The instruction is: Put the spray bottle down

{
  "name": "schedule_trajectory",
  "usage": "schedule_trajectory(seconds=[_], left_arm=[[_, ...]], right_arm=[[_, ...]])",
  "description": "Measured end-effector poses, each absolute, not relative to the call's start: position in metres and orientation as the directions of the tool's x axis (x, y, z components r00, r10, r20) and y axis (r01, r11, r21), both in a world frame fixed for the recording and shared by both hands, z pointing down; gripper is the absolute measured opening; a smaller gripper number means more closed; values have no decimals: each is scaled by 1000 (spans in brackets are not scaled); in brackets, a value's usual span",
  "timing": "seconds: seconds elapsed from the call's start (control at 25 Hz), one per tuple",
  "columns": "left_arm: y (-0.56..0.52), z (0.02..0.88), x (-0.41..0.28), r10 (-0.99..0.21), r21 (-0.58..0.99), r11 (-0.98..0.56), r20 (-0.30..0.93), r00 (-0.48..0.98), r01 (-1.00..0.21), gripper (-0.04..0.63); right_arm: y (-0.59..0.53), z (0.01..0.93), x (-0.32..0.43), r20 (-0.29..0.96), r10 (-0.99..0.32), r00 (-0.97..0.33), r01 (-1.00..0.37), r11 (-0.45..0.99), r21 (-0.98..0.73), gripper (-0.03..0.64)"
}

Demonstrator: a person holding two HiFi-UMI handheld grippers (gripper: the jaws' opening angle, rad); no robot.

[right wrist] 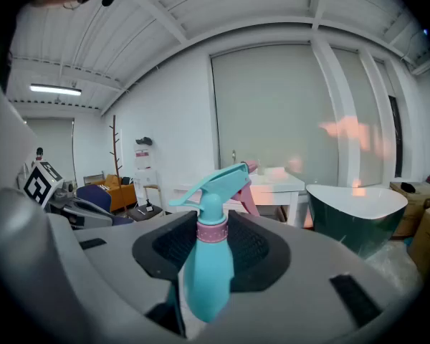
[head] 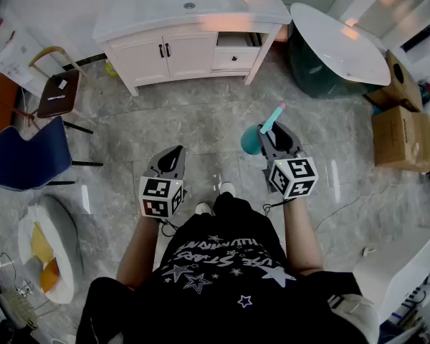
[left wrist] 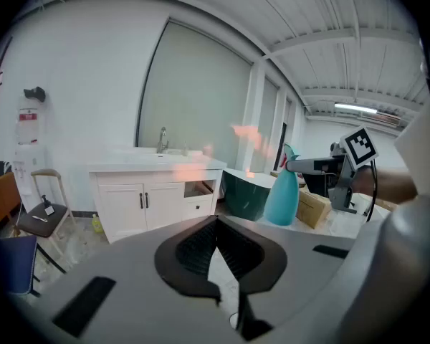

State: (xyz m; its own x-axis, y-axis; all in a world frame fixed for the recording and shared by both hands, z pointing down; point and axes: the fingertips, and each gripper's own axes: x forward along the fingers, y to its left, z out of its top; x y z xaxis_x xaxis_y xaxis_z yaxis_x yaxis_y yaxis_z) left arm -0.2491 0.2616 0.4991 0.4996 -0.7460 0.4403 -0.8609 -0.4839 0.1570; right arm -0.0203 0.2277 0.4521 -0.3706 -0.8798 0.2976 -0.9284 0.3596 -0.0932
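Observation:
A teal spray bottle [right wrist: 206, 271] with a pink collar and pink trigger stands upright between the jaws of my right gripper [right wrist: 211, 253], which is shut on its body. In the head view the spray bottle [head: 251, 141] hangs in the air above the floor at the tip of the right gripper [head: 275, 136], nozzle pointing away from me. My left gripper [head: 173, 158] is held level beside it to the left, shut with nothing in it. From the left gripper view the spray bottle [left wrist: 281, 196] shows at the right, and the left gripper [left wrist: 216, 244] has its jaws together.
A white vanity cabinet [head: 190, 45] with a sink stands ahead. A dark green tub [head: 322, 63] under a white top is at the right, with cardboard boxes [head: 401, 127] beyond it. A blue chair [head: 25, 156] and a wooden chair [head: 57, 92] are at the left. Grey tile floor [head: 201, 127] lies below.

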Motion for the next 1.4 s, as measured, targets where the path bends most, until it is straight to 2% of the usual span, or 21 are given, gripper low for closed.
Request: schedule_trajectory(seconds=[0.52, 0.8, 1.08, 1.4], left_arm=[[292, 507, -254, -737, 163, -477, 460, 494, -864, 15], [272, 494, -250, -761, 146, -470, 433, 483, -871, 15], [226, 501, -233, -774, 132, -435, 451, 445, -891, 15], [109, 488, -181, -796, 109, -410, 441, 414, -905, 15]], right_arm=[[251, 450, -27, 304, -869, -391, -920, 382, -93, 144], [239, 449, -11, 263, -882, -392, -920, 368, -136, 144], [176, 467, 6, 251, -872, -421, -905, 387, -175, 146], [47, 458, 60, 208, -871, -446, -891, 408, -201, 146]])
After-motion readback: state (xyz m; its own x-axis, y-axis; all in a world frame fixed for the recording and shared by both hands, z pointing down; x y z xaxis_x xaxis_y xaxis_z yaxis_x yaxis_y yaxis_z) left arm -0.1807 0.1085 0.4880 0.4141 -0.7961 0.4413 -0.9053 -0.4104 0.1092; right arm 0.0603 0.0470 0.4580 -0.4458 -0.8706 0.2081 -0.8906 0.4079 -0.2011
